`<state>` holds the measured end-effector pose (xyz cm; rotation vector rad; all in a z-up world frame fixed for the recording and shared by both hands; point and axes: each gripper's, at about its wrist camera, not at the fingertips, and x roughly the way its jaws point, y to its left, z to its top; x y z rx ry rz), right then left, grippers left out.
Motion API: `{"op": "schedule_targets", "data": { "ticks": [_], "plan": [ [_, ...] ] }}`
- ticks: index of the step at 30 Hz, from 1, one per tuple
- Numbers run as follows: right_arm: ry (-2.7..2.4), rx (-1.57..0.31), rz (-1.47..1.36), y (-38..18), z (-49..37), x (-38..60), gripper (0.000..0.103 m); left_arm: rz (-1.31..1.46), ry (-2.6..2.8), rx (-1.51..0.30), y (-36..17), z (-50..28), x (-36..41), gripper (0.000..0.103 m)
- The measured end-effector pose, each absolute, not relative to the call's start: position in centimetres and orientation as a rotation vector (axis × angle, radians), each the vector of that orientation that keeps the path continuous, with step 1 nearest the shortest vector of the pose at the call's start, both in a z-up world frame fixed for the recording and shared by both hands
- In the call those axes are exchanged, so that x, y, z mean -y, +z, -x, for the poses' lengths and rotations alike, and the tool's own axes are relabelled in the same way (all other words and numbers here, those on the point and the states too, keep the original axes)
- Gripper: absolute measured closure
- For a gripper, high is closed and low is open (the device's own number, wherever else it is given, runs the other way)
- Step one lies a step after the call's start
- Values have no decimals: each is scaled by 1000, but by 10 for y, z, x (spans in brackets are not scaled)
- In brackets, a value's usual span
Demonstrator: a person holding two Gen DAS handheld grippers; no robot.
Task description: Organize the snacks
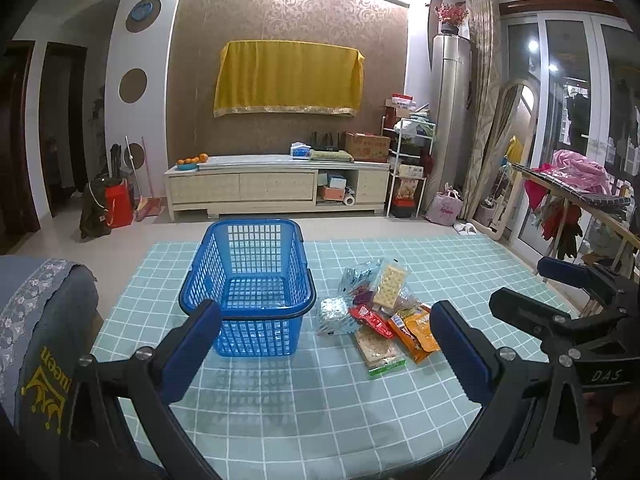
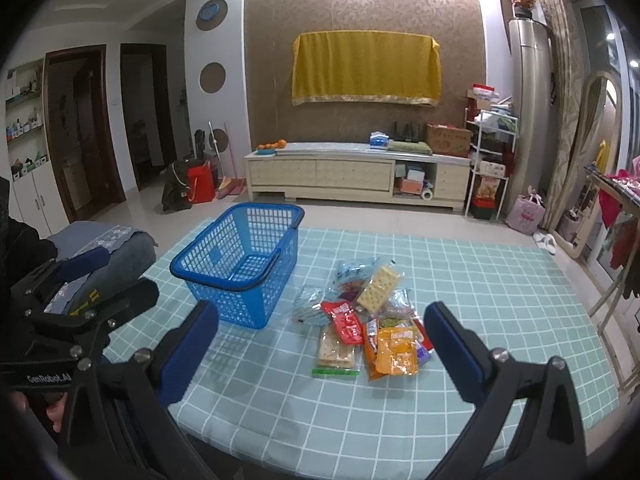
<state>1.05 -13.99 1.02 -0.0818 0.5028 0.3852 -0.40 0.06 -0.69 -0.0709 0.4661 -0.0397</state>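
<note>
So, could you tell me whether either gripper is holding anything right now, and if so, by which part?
Nothing is held. The left gripper and right gripper are both open and empty above the table; the snack packets lie loose beside the empty blue basket.

Blue mesh basket (image 1: pixel 248 280); teal cloth (image 1: pixel 320 400) with a white grid; red, orange, silver and cream snacks (image 2: pixel 360 320); yellow drape (image 1: pixel 288 76) on brown swirl-patterned wall (image 1: pixel 288 12).

My blue plastic basket (image 1: pixel 248 280) stands upright and empty; just right of it lies a heap of snack packets (image 1: pixel 380 312).
</note>
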Motion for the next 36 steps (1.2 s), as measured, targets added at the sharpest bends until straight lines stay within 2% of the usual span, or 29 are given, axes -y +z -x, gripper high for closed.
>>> {"op": "schedule_targets", "data": {
  "ticks": [36],
  "plan": [
    [394, -508, 85, 12, -10, 140, 0, 81, -59, -481, -5, 5, -2, 0]
  ]
}}
